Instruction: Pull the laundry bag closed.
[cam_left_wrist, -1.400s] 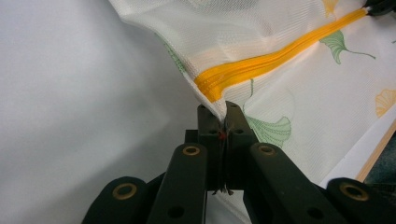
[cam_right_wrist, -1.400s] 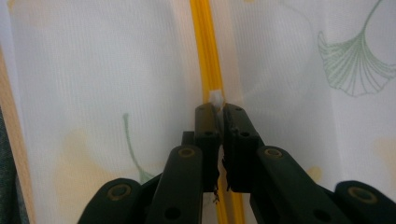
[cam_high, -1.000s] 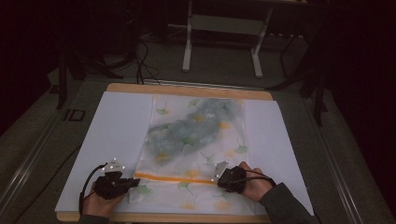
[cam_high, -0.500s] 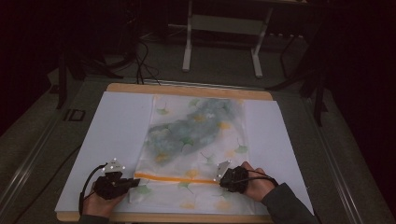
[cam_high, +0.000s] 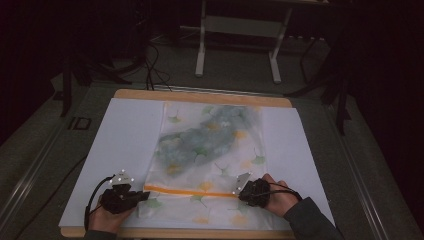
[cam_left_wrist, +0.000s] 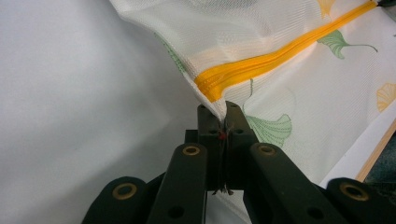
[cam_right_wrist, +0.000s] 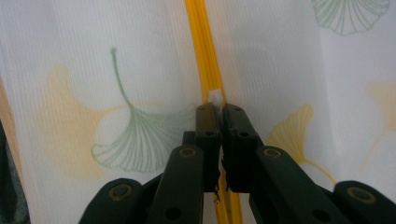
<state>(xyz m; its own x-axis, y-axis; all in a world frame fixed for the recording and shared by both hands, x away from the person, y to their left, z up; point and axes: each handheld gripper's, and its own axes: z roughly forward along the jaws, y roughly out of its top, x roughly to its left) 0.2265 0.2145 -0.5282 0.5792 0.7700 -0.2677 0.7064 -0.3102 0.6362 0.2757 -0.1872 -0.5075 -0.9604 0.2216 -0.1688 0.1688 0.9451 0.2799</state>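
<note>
We see a white sheet (cam_high: 125, 135) covering the wooden table (cam_high: 200, 96), and on it a mesh laundry bag (cam_high: 210, 150) printed with ginkgo leaves, lying flat at the centre with a dark garment (cam_high: 210, 132) showing through its upper half. An orange zipper (cam_high: 190, 190) crosses the bag near its 6 o'clock end. The left gripper (cam_high: 142, 195), at 7 o'clock on the sheet, is clenched on the bag's corner fabric where the zipper ends; its own view shows the cloth (cam_left_wrist: 219, 105) pinched and lifted between the closed jaws. The right gripper (cam_high: 239, 189), at 5 o'clock, grasps the small white zipper pull (cam_right_wrist: 215, 97), a detail too small to make out from above. Beyond the table at 12 o'clock stands a white metal frame (cam_high: 237, 27) on the dark floor.
</note>
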